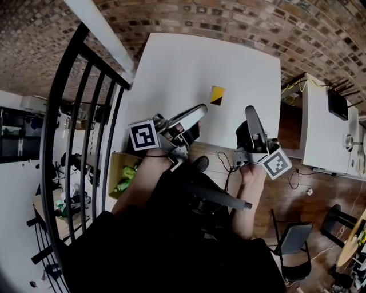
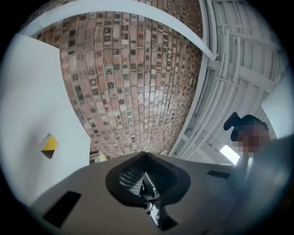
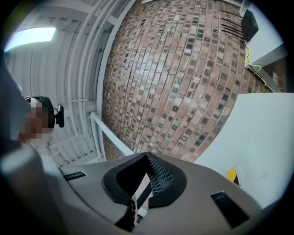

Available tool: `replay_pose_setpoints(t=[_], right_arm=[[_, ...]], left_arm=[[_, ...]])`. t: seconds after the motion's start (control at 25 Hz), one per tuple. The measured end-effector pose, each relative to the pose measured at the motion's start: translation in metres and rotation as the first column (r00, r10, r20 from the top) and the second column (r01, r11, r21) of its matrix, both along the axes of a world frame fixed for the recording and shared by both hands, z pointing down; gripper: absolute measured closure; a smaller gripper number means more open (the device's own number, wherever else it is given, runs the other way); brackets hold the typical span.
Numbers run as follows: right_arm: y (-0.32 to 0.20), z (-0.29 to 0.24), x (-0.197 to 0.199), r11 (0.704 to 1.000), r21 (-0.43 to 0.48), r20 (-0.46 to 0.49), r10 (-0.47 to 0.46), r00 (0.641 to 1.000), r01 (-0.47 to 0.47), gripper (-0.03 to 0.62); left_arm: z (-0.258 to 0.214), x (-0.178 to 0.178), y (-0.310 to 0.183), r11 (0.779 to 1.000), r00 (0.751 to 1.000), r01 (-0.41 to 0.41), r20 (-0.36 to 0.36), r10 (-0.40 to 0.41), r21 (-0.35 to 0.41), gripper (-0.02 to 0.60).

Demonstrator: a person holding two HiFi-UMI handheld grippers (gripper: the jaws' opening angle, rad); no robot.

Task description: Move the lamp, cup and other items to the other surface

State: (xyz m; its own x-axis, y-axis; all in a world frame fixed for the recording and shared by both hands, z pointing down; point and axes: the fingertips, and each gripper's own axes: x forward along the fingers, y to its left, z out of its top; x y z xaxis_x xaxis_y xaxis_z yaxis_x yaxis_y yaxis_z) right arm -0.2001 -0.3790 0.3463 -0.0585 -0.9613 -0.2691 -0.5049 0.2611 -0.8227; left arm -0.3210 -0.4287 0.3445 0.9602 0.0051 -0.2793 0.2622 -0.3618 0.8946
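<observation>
The person's arms were nearest, at the bottom of the head view, and each held a gripper. The left gripper [image 1: 200, 110] was at centre left and the right gripper [image 1: 250, 111] at centre right. Both had their jaws pressed together, with nothing in them.

Their tips were at the near edge of a white surface [image 1: 189, 57] in the upper middle. It was almost bare. Only a small yellow and black thing [image 1: 217, 95] lay on it, near the grippers but not touching them.

No lamp and no cup showed in any view. So the big things may already have been moved, with the small thing left to take. This could also have been the surface that things go to. I could not tell which.

A second surface [image 1: 317, 134] stood at the right. It had a dark thing [image 1: 337, 104] and wires on it, but the frame edge cut it off. The yellow thing was too small to name. Dark clothes hid the floor below the arms. Farthest back was a brick wall [image 1: 240, 17].
</observation>
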Motion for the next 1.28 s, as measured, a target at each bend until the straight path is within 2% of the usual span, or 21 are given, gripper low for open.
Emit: replay_pose_setpoints(t=[0.24, 0.48, 0.92, 1.2, 1.28], right_arm=[[0.016, 0.016, 0.007, 1.0, -0.012, 0.025, 0.002, 1.0, -0.001, 0.576], [0.022, 0.022, 0.017, 0.996, -0.038, 0.011, 0.079, 0.997, -0.078, 0.576], [-0.056, 0.02, -0.008, 0.979, -0.054, 0.037, 0.197, 0.98, -0.195, 0.576], [-0.069, 0.038, -0.013, 0.939, -0.135, -0.019, 0.317, 0.948, -0.317, 0.576], [-0.067, 0.043, -0.016, 0.921, -0.154, -0.019, 0.358, 0.933, -0.357, 0.576]], left_arm=[[0.01, 0.015, 0.017, 1.0, 0.999, -0.023, 0.035, 0.023, 0.002, 0.58], [0.008, 0.03, 0.014, 0.995, 0.995, -0.1, 0.006, 0.1, 0.005, 0.58], [0.004, 0.023, -0.074, 0.967, 0.968, -0.25, -0.043, 0.249, -0.04, 0.58], [0.025, 0.032, -0.111, 0.936, 0.936, -0.349, -0.073, 0.345, -0.047, 0.58], [0.027, 0.033, -0.113, 0.922, 0.923, -0.38, -0.088, 0.374, -0.075, 0.58]])
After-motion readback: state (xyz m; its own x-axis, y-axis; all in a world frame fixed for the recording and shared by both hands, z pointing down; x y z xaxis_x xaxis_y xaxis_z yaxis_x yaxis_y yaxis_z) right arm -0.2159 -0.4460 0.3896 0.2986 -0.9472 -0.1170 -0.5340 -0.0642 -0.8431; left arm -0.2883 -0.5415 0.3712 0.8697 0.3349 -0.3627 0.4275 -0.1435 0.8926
